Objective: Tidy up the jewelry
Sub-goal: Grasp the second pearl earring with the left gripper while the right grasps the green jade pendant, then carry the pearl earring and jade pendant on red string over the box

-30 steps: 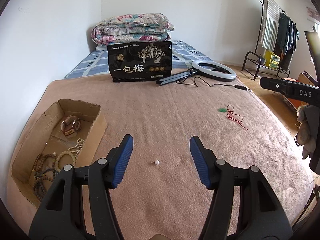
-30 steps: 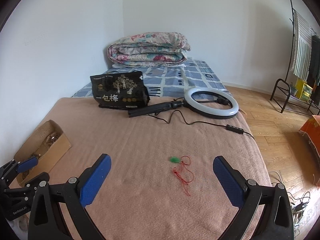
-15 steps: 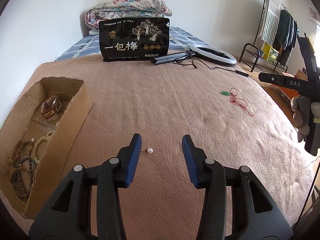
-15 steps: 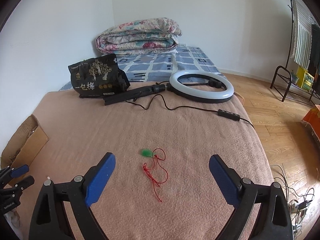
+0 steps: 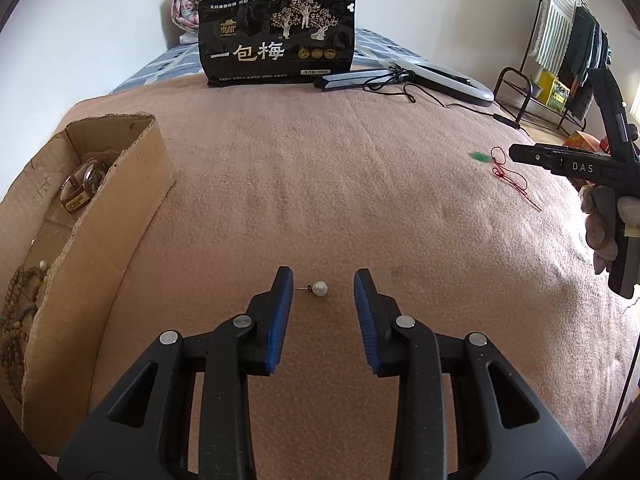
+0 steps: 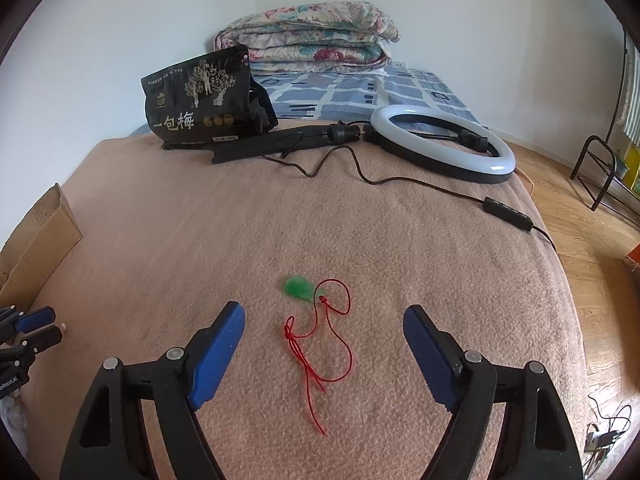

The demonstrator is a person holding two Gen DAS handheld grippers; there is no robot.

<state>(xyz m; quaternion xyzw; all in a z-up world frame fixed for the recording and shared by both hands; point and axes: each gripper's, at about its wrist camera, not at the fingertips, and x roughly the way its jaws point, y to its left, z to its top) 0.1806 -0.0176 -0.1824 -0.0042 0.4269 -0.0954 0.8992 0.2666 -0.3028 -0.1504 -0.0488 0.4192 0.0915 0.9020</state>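
Note:
A small pearl earring (image 5: 319,289) lies on the pink blanket, just ahead of and between the blue fingertips of my left gripper (image 5: 323,280). Its jaws are closing and the pads do not touch the pearl. A green pendant on a red cord (image 6: 316,320) lies between the tips of my right gripper (image 6: 324,318), whose wide jaws are also closing without touching it. The cardboard box (image 5: 116,216) at the left holds a watch (image 5: 86,184) and bead bracelets (image 5: 18,320). From the left wrist view, the right gripper (image 5: 520,153) hovers by the pendant (image 5: 482,157).
A black snack bag (image 5: 276,40) stands at the blanket's far edge, beside a ring light (image 6: 444,142) with its cable and switch (image 6: 506,213). A folded quilt (image 6: 312,40) lies behind. Wooden floor and a clothes rack (image 5: 560,48) are to the right.
Both grippers have come down closer to the blanket. The left jaws have narrowed around the pearl earring; the right jaws have narrowed a little with the red cord now between them.

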